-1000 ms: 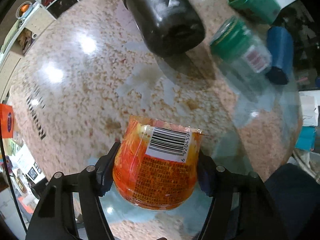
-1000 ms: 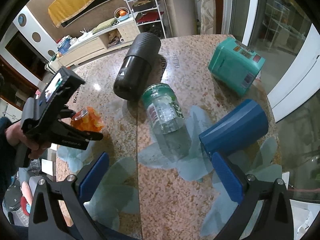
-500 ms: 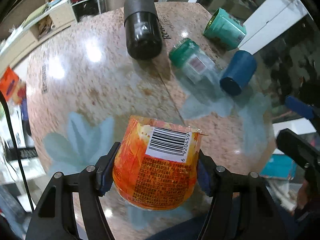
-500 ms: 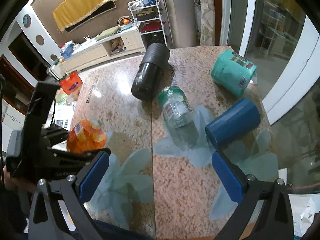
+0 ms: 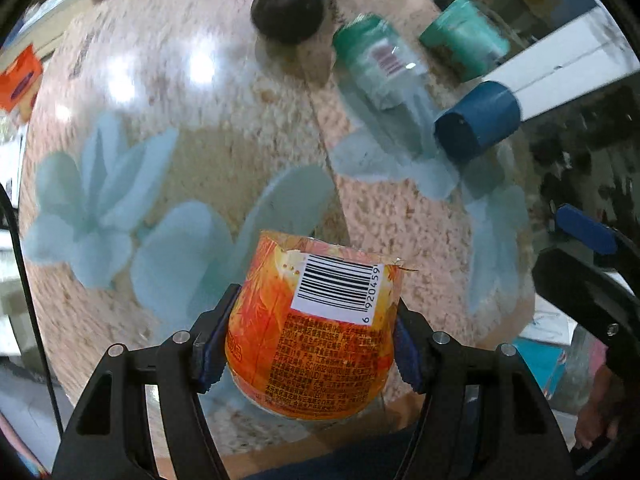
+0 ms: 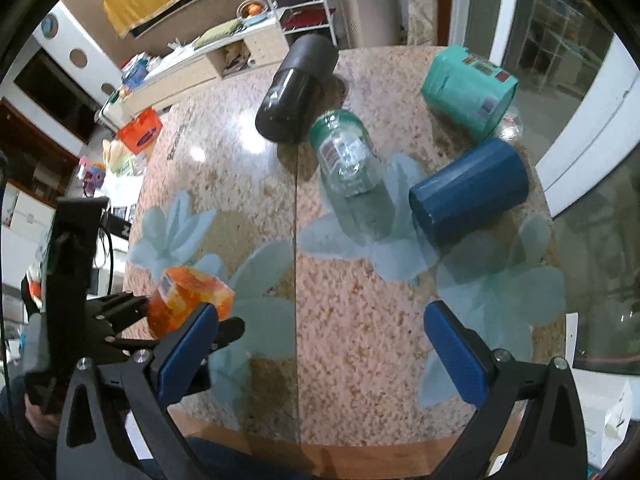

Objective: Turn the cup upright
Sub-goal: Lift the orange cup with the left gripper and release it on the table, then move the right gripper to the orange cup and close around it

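My left gripper (image 5: 308,344) is shut on an orange cup (image 5: 316,328) with a barcode label, held above the near edge of the round table (image 5: 400,232), its torn open rim pointing away from me. In the right wrist view the orange cup (image 6: 188,300) and left gripper (image 6: 168,320) hang at the table's near left. My right gripper (image 6: 320,344) is open and empty over the near edge. A dark blue cup (image 6: 468,188) lies on its side at the right, also seen in the left wrist view (image 5: 476,120).
A black cylinder (image 6: 296,88), a clear green-capped jar (image 6: 348,156) and a teal container (image 6: 468,88) lie on their sides across the table's far half. The right gripper's finger (image 5: 584,228) shows at the right edge of the left wrist view.
My left gripper has carried the orange cup back toward the table's near left edge. The right gripper has pulled back slightly and stays open.
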